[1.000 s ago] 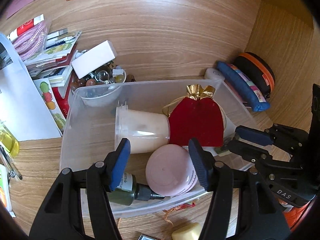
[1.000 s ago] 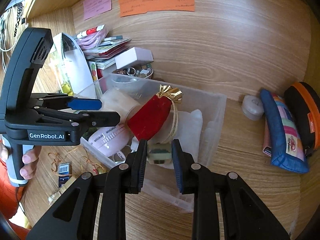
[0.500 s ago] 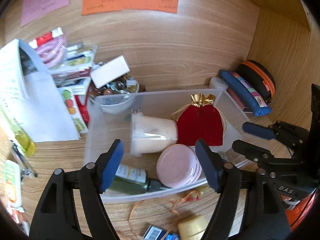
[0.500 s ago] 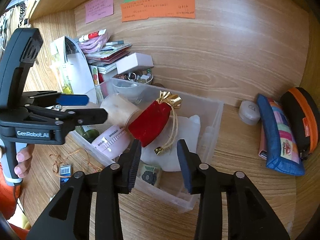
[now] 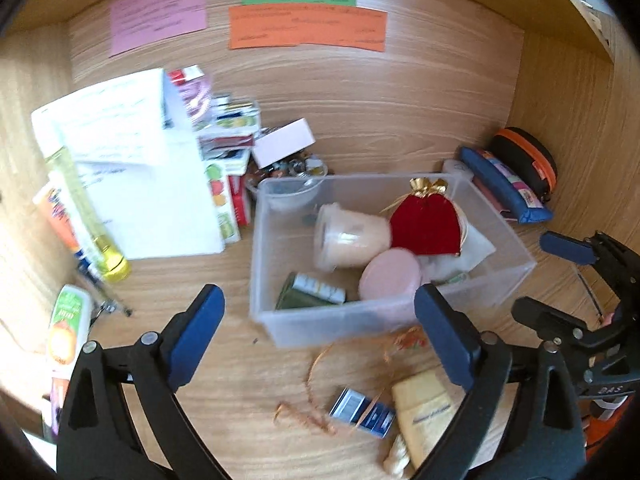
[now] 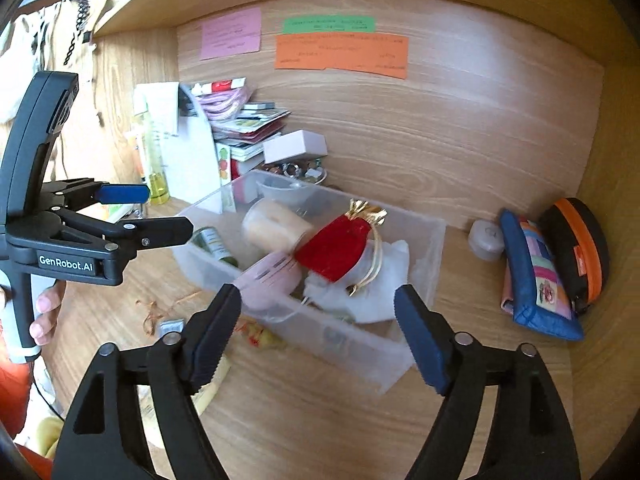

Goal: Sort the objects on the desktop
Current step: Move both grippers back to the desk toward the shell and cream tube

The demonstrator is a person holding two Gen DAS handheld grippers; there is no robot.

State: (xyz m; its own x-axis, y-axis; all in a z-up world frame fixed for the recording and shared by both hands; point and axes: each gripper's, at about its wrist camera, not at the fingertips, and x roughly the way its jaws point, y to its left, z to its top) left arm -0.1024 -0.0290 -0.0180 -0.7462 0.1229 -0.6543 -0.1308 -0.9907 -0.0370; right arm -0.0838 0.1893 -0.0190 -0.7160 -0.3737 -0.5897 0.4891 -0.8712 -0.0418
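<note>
With the jaws of the left gripper [image 5: 318, 338] and right gripper [image 6: 318, 336] both spread wide and empty, the pale yellow plastic bottle [image 5: 426, 412] lying on the wooden worktop [image 5: 224, 380] before the clear plastic bin [image 5: 320, 326] looks light, smooth, best pinched across its body.

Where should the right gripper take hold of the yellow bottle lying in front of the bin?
Probably across the middle of the yellow bottle, from above: it lies flat on the desk, and its sides seem free, though gold string lies close.
</note>
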